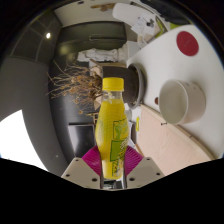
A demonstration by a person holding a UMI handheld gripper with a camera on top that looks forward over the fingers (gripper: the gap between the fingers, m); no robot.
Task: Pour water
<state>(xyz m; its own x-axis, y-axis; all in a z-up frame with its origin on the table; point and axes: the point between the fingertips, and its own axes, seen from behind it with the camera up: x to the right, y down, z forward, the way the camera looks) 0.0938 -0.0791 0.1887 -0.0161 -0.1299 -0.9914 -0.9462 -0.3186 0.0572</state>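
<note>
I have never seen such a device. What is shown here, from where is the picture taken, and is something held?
One picture only, taken by a wide-angle camera riding on a hand-held gripper, looking forward along its two jaws. A person carries it; there is no robot arm. The jaws, with pink pads, press on a bottle of yellow liquid with a yellow cap, held upright. To its right, on a white table, stands a white cup, and farther back lies a red disc. Behind the bottle is a dry twiggy plant.
</note>
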